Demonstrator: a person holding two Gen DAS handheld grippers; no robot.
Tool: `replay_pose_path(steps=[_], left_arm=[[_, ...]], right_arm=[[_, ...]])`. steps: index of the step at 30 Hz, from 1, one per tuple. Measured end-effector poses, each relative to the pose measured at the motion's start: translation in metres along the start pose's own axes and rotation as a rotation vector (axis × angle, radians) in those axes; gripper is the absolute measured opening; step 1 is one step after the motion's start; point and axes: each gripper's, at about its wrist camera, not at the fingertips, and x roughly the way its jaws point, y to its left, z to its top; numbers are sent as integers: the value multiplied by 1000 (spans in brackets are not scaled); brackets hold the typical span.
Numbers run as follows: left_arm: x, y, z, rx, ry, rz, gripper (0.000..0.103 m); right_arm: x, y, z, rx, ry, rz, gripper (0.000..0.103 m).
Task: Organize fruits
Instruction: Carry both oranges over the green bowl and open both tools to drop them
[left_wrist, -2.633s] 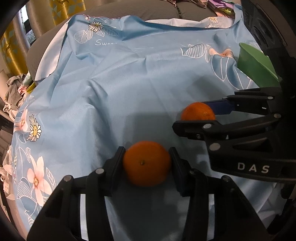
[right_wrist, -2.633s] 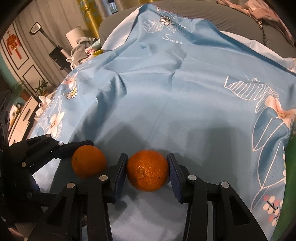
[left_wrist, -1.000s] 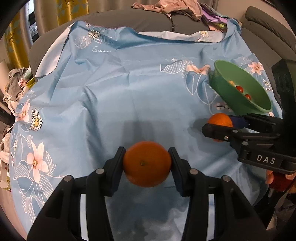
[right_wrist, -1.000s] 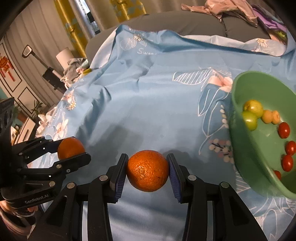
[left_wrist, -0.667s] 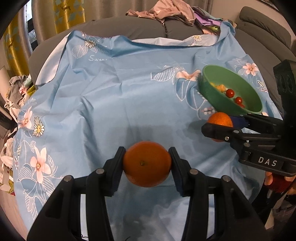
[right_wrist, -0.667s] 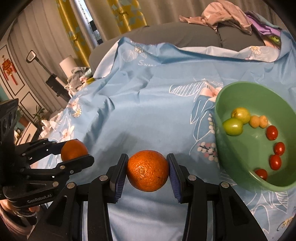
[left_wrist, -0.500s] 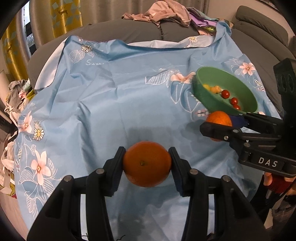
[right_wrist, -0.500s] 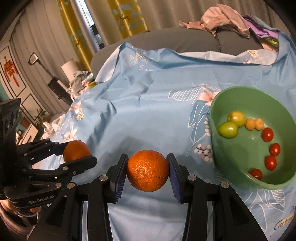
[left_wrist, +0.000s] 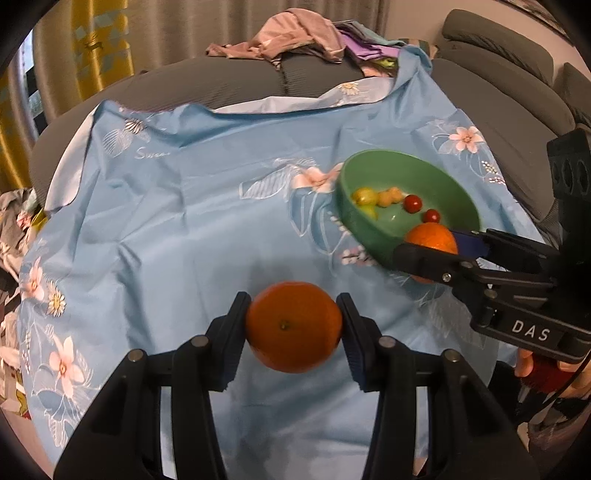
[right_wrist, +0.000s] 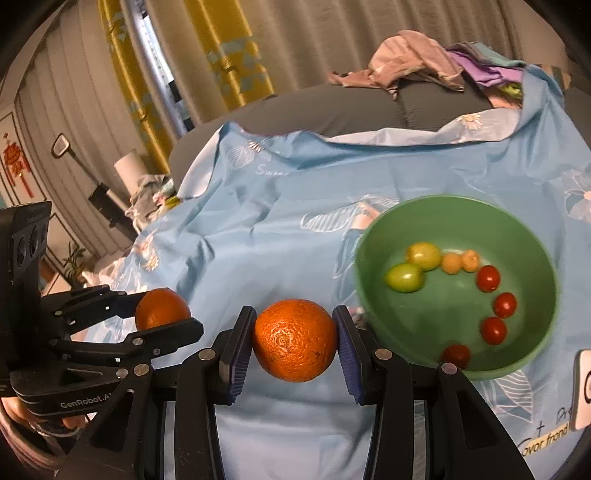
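My left gripper (left_wrist: 293, 326) is shut on an orange (left_wrist: 293, 325) and holds it above the blue flowered cloth (left_wrist: 184, 221). My right gripper (right_wrist: 293, 339) is shut on a second orange (right_wrist: 293, 339), held just left of the green bowl (right_wrist: 369, 295). The bowl (left_wrist: 354, 221) holds small green, yellow and red fruits. In the left wrist view the right gripper (left_wrist: 434, 245) with its orange (left_wrist: 430, 236) hangs at the bowl's near rim. In the right wrist view the left gripper (right_wrist: 162, 310) with its orange (right_wrist: 160, 306) is at the left.
The cloth covers a grey sofa (left_wrist: 221, 85). A pile of clothes (left_wrist: 295, 40) lies on the sofa back. Yellow curtains (right_wrist: 229, 55) hang behind. A white card (right_wrist: 583, 387) lies at the right edge of the cloth.
Both grippers have risen off the cloth with their oranges. The right gripper has moved toward the green bowl, which now shows fully in both views.
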Motion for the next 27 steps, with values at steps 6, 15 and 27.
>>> replay_pose_path(steps=[6,15,27], left_arm=[[5,-18,14,33,-6,-30,46],[17,-43,36,80,-12,-72,46],[47,-71,65,127,-1,-136,46]], right_arm=[[-12,-18,2,31,-32,-25,45],[-26,-48,3,76,-66,-67,45],[-29,-83,1,132,-66,-150,45]])
